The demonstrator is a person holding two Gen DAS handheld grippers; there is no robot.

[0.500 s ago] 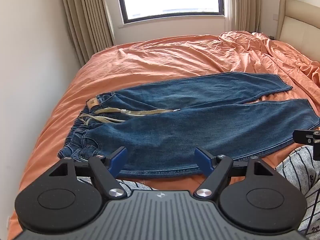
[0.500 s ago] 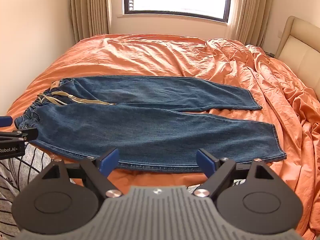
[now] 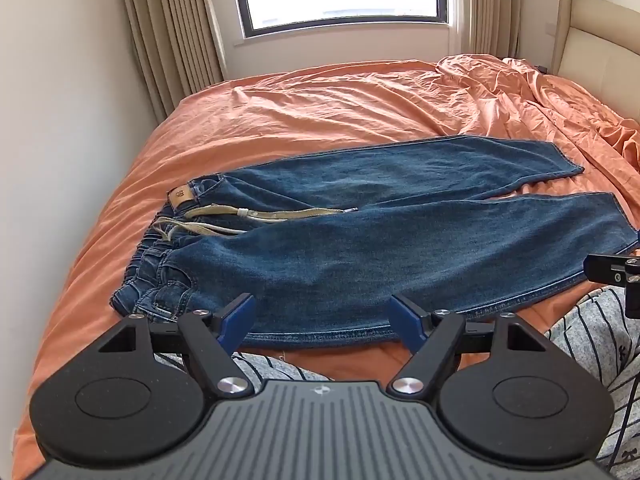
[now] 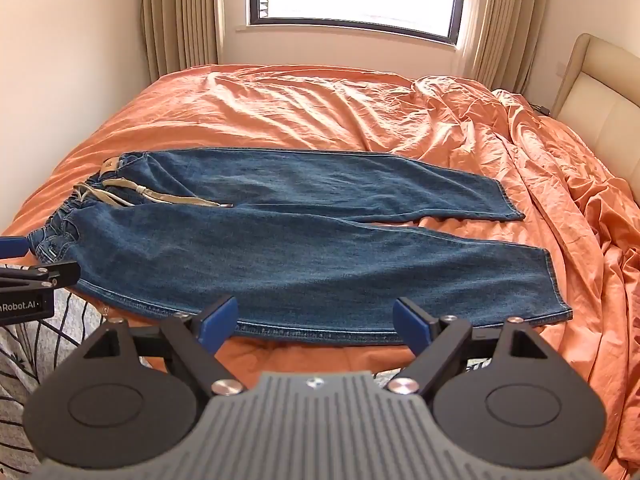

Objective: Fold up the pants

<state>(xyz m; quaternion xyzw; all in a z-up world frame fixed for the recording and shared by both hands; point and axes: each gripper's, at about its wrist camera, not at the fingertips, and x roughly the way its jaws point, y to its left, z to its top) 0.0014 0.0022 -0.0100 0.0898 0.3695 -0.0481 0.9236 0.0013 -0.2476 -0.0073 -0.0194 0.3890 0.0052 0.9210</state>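
Your pants lie flat on the bed, both legs spread, waistband at the left end and cuffs at the right. Your left claw stands wide, hovering just over the pants' near seam toward the waistband, gripping nothing. Your right claw is equally wide and empty, above the same seam farther toward the cuffs.
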